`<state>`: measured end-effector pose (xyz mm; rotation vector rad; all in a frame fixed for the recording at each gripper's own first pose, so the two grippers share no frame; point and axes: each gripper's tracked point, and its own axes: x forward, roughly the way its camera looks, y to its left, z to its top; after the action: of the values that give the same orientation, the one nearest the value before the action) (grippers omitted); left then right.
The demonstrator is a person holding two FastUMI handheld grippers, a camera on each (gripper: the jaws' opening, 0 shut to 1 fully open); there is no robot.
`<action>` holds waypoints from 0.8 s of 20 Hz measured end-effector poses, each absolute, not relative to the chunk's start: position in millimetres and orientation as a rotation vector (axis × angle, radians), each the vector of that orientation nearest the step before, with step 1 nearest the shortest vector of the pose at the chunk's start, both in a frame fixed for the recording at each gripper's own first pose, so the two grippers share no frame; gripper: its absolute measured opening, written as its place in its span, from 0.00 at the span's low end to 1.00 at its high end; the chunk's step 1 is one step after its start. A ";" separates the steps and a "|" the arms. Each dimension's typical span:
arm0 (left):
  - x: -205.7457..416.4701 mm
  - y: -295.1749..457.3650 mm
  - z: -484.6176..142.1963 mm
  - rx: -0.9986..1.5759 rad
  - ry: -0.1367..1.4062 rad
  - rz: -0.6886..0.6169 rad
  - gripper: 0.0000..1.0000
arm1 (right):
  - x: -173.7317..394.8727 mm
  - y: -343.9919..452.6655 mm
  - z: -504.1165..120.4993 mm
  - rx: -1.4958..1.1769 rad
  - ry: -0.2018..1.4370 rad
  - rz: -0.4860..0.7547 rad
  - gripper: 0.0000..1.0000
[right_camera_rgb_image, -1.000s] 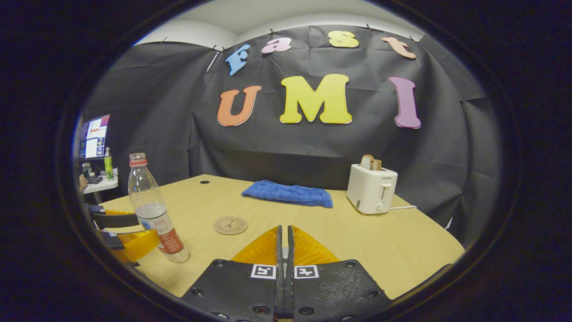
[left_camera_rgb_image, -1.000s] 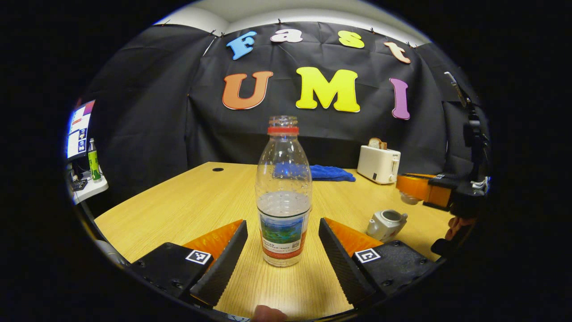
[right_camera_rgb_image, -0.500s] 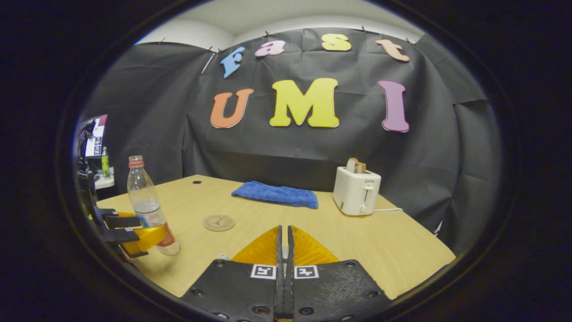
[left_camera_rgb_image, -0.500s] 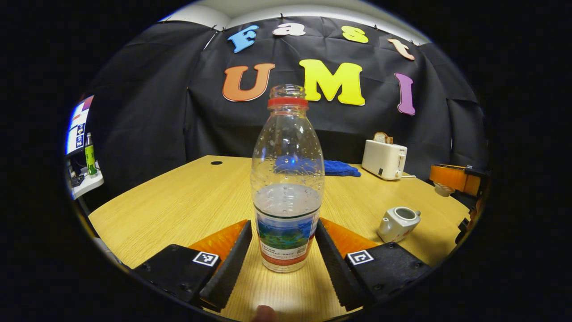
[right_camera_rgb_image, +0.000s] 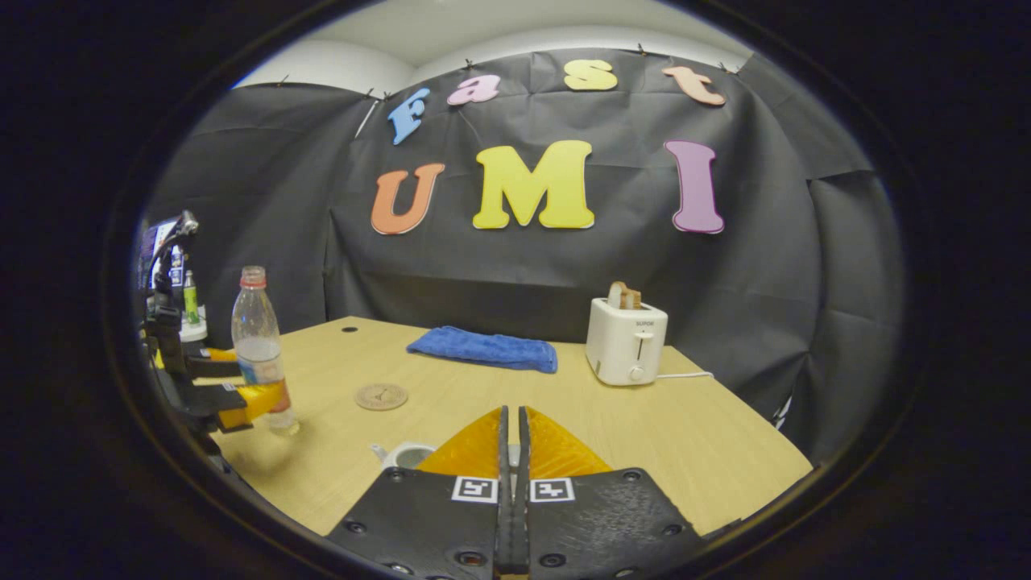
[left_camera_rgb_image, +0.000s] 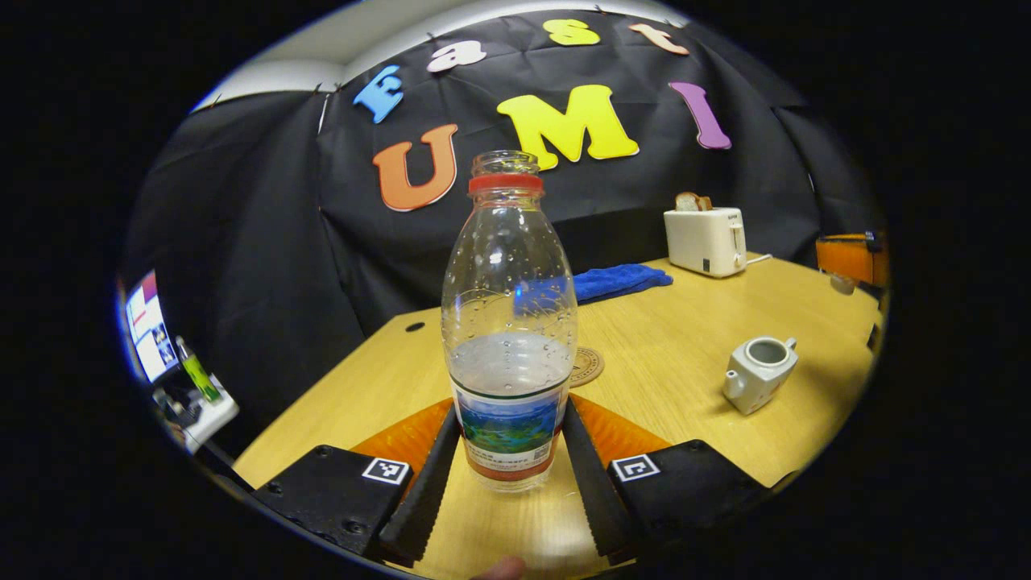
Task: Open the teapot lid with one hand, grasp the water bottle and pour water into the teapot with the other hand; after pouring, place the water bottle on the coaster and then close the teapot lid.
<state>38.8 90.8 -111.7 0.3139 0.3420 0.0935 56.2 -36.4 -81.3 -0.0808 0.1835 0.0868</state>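
No word or number can be made out for certain. The bottle (left_camera_rgb_image: 509, 322) wears a printed label (left_camera_rgb_image: 507, 431) with a landscape picture, some lines of print and a small square code (all too fine to read). The toaster (right_camera_rgb_image: 627, 350) carries one short dark word high on its front, too small to spell out. Each finger of the left gripper (left_camera_rgb_image: 511, 409) bears a square black-and-white marker (left_camera_rgb_image: 385, 470), a pattern rather than letters. Each finger of the right gripper (right_camera_rgb_image: 511, 412) bears one as well. The coaster (right_camera_rgb_image: 381, 395) has a faint design at its middle, which is not legible.
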 end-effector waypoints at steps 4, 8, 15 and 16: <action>39.9 97.0 -92.6 0.592 0.332 0.092 0.74 | 52.4 -50.4 -85.0 -0.073 0.193 0.091 0.00; 48.1 96.2 -82.0 0.816 0.328 0.083 0.72 | 46.6 -60.3 -86.3 -0.062 0.191 0.094 0.00; 60.8 74.5 -86.0 1.195 0.340 0.000 0.72 | 38.4 -75.8 -94.1 -0.069 0.200 0.103 0.00; 60.4 72.7 -87.2 1.229 0.340 -0.013 0.72 | 36.5 -79.1 -95.8 -0.068 0.202 0.102 0.00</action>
<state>60.4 72.7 -87.2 1.2286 0.3404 -0.0128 36.5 -79.1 -95.8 -0.0679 0.2018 0.1015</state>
